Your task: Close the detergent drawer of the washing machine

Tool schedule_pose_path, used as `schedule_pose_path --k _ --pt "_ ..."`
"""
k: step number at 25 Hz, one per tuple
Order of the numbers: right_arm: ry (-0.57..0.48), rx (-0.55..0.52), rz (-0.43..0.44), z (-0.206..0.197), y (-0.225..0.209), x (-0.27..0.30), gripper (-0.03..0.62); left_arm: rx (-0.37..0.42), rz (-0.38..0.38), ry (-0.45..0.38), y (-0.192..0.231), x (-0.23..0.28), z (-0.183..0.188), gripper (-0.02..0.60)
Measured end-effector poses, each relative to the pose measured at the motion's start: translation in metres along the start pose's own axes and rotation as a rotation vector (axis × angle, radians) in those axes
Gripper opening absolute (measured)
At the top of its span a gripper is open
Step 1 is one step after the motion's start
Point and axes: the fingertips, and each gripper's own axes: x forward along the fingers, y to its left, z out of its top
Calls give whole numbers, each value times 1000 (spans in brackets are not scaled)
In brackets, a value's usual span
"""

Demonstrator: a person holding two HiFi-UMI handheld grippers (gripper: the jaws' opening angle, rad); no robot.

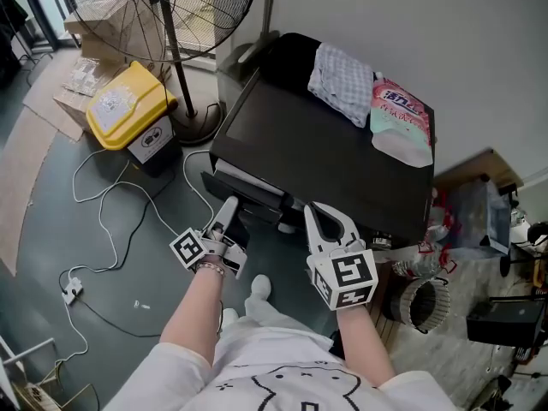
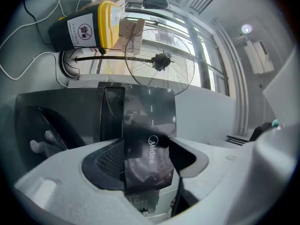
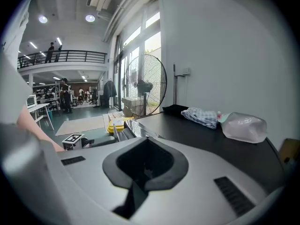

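Note:
The black washing machine (image 1: 342, 157) stands against the wall. Its detergent drawer (image 1: 253, 197) sticks out from the front left corner. In the left gripper view the drawer's glossy black front panel (image 2: 147, 125), printed "Midea", stands between the jaws. My left gripper (image 1: 229, 205) (image 2: 147, 161) is shut on that panel. My right gripper (image 1: 325, 214) (image 3: 145, 165) hovers at the machine's front edge, right of the drawer, with its jaws together and nothing in them.
A checked cloth (image 1: 341, 80) and a detergent pouch (image 1: 400, 120) lie on the machine's top. A standing fan (image 1: 171, 7), a yellow-lidded box (image 1: 128, 105) and a white cable (image 1: 103, 221) are on the floor to the left. A ribbed hose (image 1: 424, 302) lies right.

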Motion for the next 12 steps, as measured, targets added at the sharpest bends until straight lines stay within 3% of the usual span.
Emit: schedule_pose_path --k 12 --pt "16 8 -2 -5 -10 9 0 0 -3 -4 7 23 5 298"
